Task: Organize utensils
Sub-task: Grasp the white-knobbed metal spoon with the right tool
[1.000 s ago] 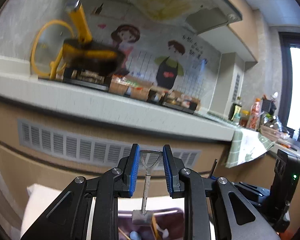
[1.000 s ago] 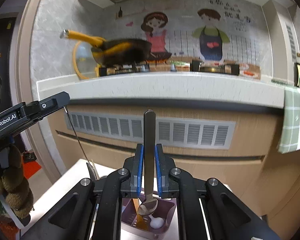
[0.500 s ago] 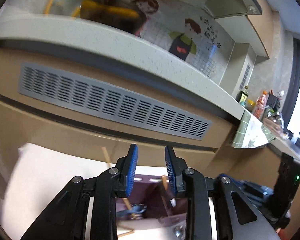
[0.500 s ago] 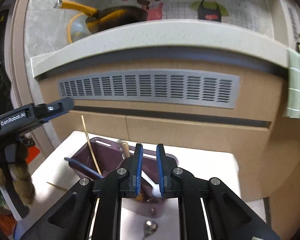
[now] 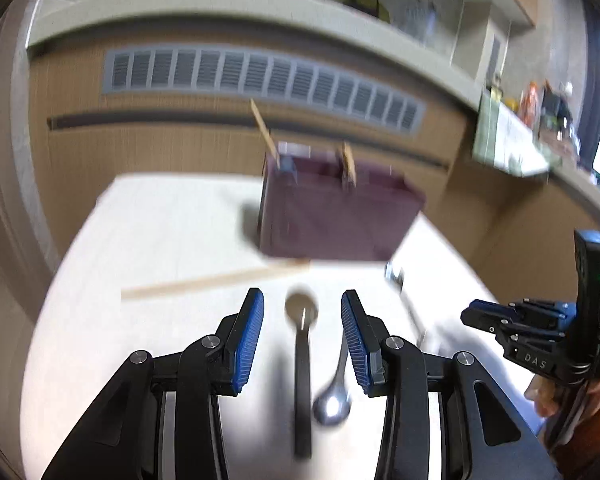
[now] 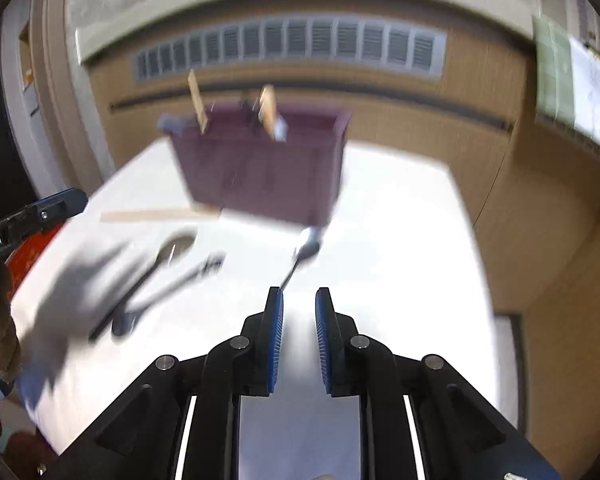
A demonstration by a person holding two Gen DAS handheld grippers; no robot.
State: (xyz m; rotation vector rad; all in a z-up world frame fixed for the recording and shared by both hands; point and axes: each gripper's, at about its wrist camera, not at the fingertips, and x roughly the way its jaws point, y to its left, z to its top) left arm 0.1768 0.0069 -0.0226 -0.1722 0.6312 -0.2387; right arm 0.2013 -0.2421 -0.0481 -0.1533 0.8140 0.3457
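With jaws just opened and empty, the left gripper [image 5: 302, 322] stands wide over two spoons [image 5: 302, 354] on the white table [image 5: 160, 232], the right gripper [image 6: 299, 330] narrower, the maroon utensil caddy [image 5: 332, 212] at 12 o'clock.

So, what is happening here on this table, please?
A person holds a gripper in each hand and is sorting utensils into a purple caddy on a white table. Both grippers are empty, their jaws just opening. The left gripper hovers over two metal spoons lying on the table; the right gripper points toward another spoon beside the caddy. A wooden chopstick also lies loose, and some utensils already stand in the caddy.
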